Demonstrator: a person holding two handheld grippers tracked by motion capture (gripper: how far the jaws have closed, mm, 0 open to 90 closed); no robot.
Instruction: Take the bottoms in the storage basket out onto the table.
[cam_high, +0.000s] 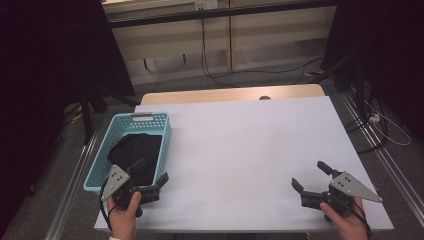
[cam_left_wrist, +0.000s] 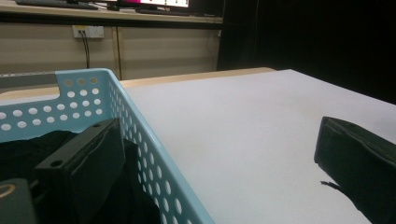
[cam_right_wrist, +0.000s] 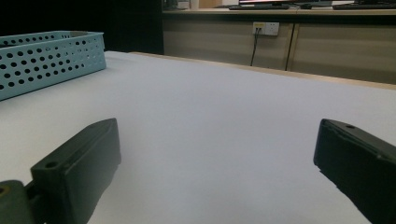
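The high view is looking forward and down over the whole white table (cam_high: 240, 150), while both gripper views are skimming low and close across that surface toward the far wall, each catching the blue basket (cam_high: 100, 170) the overhead camera also sees.

The light blue basket (cam_high: 165, 131) with perforated walls stands upright on the desk, and its near right wall sits between the jaws of the left hand-held gripper (cam_high: 150, 176). A black cloth (cam_high: 137, 152) lies crumpled inside, just ahead of that hand-held gripper.
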